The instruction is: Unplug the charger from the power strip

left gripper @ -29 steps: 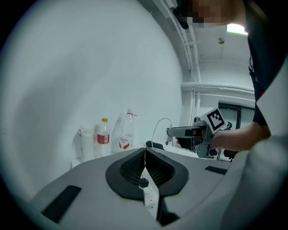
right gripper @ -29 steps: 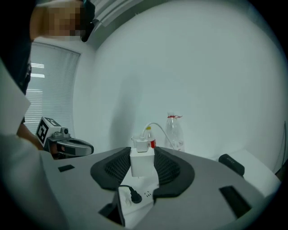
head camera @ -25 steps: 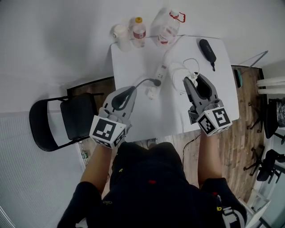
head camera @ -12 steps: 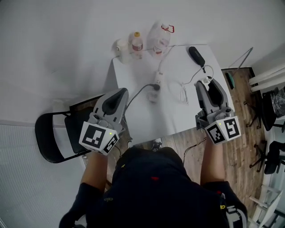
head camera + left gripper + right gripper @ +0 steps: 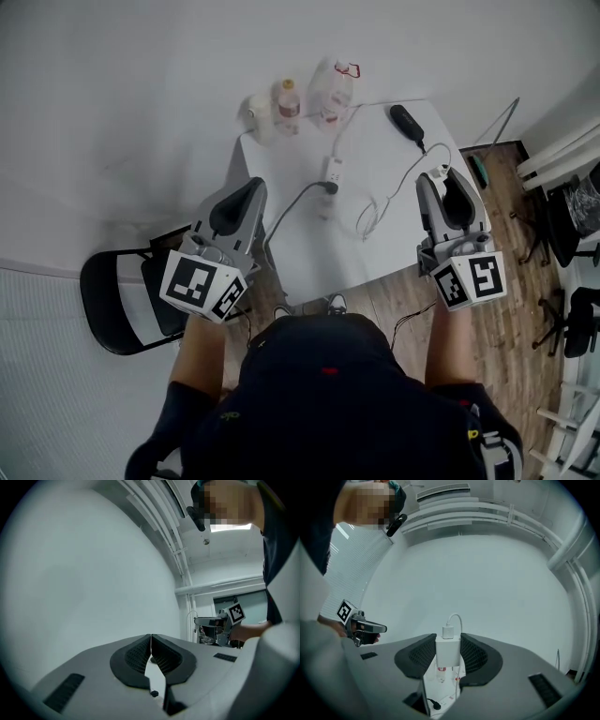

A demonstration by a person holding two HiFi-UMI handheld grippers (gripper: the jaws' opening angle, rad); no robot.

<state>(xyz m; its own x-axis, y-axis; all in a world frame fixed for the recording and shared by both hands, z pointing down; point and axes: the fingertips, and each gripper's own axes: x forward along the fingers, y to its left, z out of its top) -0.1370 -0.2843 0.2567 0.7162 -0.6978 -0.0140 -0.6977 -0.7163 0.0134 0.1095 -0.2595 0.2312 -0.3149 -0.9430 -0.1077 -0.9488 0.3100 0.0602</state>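
Your right gripper [image 5: 449,651], seen in the right gripper view, is clamped on the white charger [image 5: 448,660]. Both ribbed pads press its sides, and its white cable [image 5: 458,618] loops out of the top. Through the gap below the jaws, the power strip [image 5: 443,704] lies on the table, well apart from the charger, with a black plug [image 5: 434,703] in it. Left gripper view: your left gripper [image 5: 151,641] has its jaws together, tips touching, with nothing between them. A plain white wall [image 5: 84,573] fills the background, with pipes [image 5: 173,536] along the ceiling. Head view: the two grippers show at the left and right sides of the white table [image 5: 309,258], and the charger sits at the right gripper's tip, clear of the strip. At the table's far edge stand a small bottle [image 5: 288,103] with a yellow cap, a large clear jug [image 5: 328,94] with a red handle, and a pale cup [image 5: 260,110]; their contents cannot be made out. A black chair [image 5: 117,305] stands at the left, and wood floor [image 5: 511,216] shows at the right.
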